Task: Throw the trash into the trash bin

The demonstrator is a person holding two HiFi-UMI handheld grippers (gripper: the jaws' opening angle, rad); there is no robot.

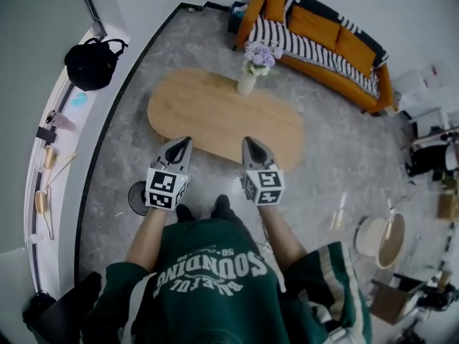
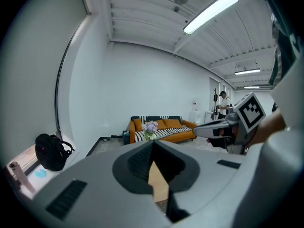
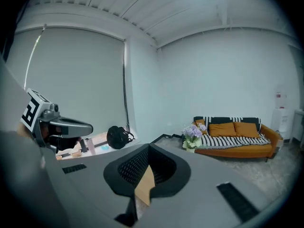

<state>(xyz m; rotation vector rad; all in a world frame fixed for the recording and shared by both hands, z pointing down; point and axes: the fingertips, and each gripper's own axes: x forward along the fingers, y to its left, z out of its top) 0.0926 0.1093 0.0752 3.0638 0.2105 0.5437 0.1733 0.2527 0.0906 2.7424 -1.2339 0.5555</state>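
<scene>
Left gripper (image 1: 184, 146) and right gripper (image 1: 249, 146): jaws together, empty. No trash discernible; table (image 1: 208, 113) at 12 o'clock bears only a vase (image 1: 246, 83). Handling unjudgeable.

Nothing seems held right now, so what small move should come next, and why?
Probably turn the head to search the floor for trash: the left gripper and right gripper are both shut on nothing, and the table bears only a vase of flowers, no trash.
</scene>
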